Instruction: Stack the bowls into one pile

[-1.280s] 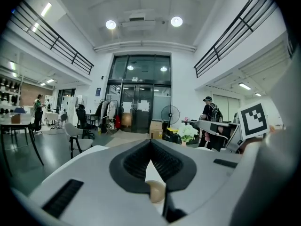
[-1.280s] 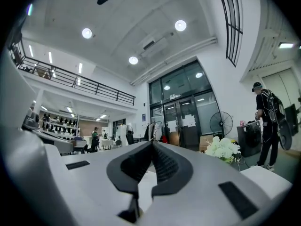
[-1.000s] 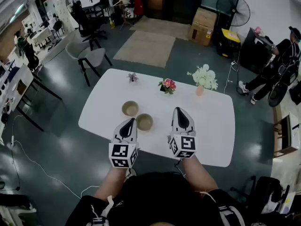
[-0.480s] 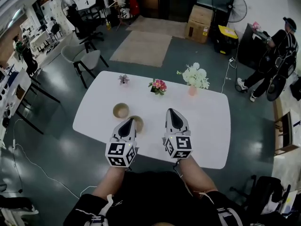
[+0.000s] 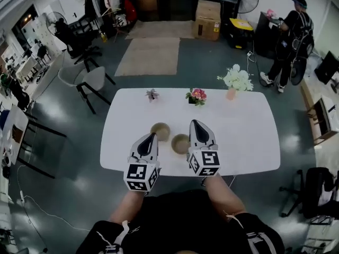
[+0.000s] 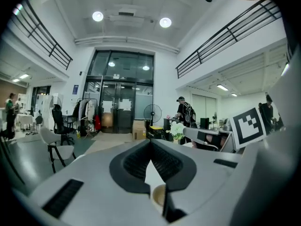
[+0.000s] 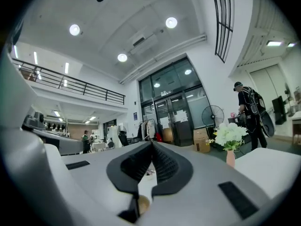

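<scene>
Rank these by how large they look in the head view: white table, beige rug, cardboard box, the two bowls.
white table
beige rug
cardboard box
far bowl and near bowl look alike: tied last
Rug and box are farther away; real sizes unsure.

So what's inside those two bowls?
Nothing visible: the left bowl and the right bowl show bare insides. The right gripper covers a sliver of the right bowl's rim.
</scene>
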Tool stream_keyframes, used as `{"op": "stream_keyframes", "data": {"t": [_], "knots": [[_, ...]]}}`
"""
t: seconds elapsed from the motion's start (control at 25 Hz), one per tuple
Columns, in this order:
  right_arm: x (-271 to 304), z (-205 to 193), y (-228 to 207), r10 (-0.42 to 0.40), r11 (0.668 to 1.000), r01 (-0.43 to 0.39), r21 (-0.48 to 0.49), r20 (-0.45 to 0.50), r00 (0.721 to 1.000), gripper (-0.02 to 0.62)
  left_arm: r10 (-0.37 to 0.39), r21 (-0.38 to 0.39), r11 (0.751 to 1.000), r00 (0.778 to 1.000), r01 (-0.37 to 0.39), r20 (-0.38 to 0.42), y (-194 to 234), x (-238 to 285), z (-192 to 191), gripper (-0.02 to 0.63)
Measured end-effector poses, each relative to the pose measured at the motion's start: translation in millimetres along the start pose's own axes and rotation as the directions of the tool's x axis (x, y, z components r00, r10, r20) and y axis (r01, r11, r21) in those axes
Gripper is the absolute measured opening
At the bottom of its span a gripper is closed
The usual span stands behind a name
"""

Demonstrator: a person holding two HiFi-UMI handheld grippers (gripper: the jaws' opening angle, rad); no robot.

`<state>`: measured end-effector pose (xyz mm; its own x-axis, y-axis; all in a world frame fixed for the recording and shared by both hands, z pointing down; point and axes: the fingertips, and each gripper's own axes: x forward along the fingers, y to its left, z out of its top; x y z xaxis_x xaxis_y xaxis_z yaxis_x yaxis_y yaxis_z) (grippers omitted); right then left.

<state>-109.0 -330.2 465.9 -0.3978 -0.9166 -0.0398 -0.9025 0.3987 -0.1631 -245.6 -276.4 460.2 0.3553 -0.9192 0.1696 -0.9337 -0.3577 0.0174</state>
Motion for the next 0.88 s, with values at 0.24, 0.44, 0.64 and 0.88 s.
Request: {"op": "stream_keyframes", "data": {"t": [0.24, 0.44, 0.64, 0.88], "knots": [[31.9, -16.4, 147.1, -0.153, 0.988, 0.152, 0.036, 0.027, 0.988, 0.015, -0.131, 0.022, 0.991, 0.991, 0.132, -0.033, 140.3, -77.3, -12.6, 0.014], [38.7, -28.1, 227.5, -0.171, 0.985, 0.171, 0.022, 0.013, 0.985, 0.015, -0.138, -0.021, 0.990, 0.990, 0.138, -0.028, 210.5, -118.4, -13.0, 0.014], [30.5, -36.1, 249.1, -0.184, 0.983, 0.184, -0.003, 0.002, 0.983, 0.015, -0.154, -0.036, 0.988, 0.988, 0.153, -0.016, 220.9, -136.5, -13.8, 0.014], [24.5, -41.7, 252.2, -0.171, 0.984, 0.170, -0.052, -0.025, 0.985, 0.015, -0.127, -0.056, 0.990, 0.992, 0.127, 0.007, 226.4, -139.1, -11.0, 0.014]]}}
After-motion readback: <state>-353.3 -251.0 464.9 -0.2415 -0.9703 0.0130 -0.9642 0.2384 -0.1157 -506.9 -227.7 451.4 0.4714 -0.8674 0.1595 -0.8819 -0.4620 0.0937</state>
